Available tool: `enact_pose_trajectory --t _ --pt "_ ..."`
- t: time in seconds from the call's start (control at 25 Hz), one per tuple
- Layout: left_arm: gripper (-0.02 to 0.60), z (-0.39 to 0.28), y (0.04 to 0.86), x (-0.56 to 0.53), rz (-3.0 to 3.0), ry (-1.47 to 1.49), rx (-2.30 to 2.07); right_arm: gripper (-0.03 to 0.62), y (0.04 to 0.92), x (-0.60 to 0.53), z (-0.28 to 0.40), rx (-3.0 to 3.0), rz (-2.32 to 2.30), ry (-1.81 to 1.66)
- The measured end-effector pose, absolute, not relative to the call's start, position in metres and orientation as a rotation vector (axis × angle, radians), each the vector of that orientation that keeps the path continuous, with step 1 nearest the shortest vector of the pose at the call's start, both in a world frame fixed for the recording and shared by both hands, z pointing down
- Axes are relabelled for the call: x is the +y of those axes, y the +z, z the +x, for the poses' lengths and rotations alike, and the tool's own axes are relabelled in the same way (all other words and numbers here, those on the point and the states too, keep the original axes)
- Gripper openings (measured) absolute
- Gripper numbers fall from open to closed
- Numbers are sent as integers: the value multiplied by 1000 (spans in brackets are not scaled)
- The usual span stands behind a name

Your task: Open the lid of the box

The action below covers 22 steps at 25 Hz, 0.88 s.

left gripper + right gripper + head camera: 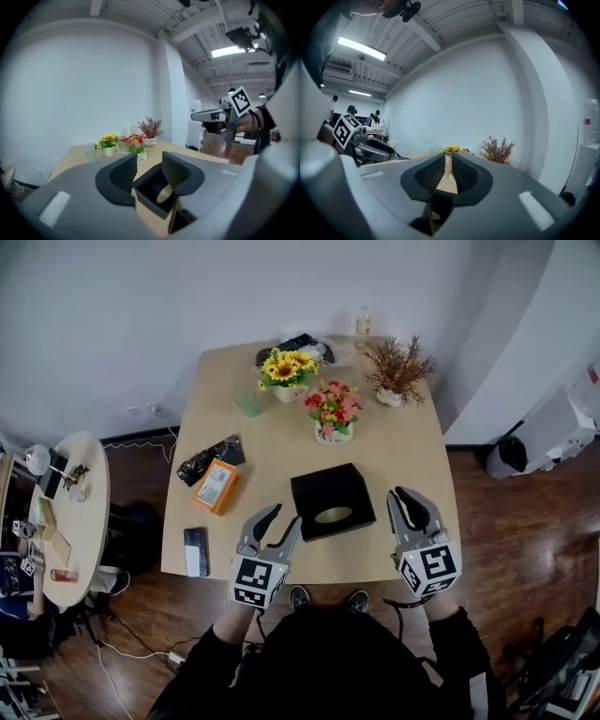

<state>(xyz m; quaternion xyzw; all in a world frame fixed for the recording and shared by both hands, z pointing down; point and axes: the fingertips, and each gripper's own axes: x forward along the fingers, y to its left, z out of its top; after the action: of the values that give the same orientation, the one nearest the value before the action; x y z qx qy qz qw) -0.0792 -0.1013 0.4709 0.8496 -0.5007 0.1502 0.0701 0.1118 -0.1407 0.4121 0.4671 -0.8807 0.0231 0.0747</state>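
Note:
A black box [328, 488] with an oval opening in its lid sits near the front edge of the wooden table [403, 446]. My left gripper [284, 519] is at the box's left front corner. In the left gripper view the box's corner [150, 192] lies between the pads and the left gripper [149, 171] is closed on its rim. My right gripper [401, 495] is just right of the box and apart from it. Its jaws are shut to a thin slit with nothing between them [447, 171]. The box [436, 204] shows dark below them.
Behind the box stand a pot of red flowers [333, 413], a sunflower pot [286, 371], a dried plant [398, 371] and a green cup [248, 401]. An orange packet [217, 486], a black pouch [211, 458] and a dark phone-like item [196, 549] lie left. A round side table [70, 512] stands further left.

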Motion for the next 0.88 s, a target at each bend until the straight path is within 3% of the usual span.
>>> enact_pose_trajectory --t 0.36,0.88 --pt "146 -71 431 -63 2601 319 -1546 20 400 -89 120 -2692 1444 12" --pt "141 -64 449 -32 2549 276 -1503 14 401 -70 97 -2735 1396 -8"
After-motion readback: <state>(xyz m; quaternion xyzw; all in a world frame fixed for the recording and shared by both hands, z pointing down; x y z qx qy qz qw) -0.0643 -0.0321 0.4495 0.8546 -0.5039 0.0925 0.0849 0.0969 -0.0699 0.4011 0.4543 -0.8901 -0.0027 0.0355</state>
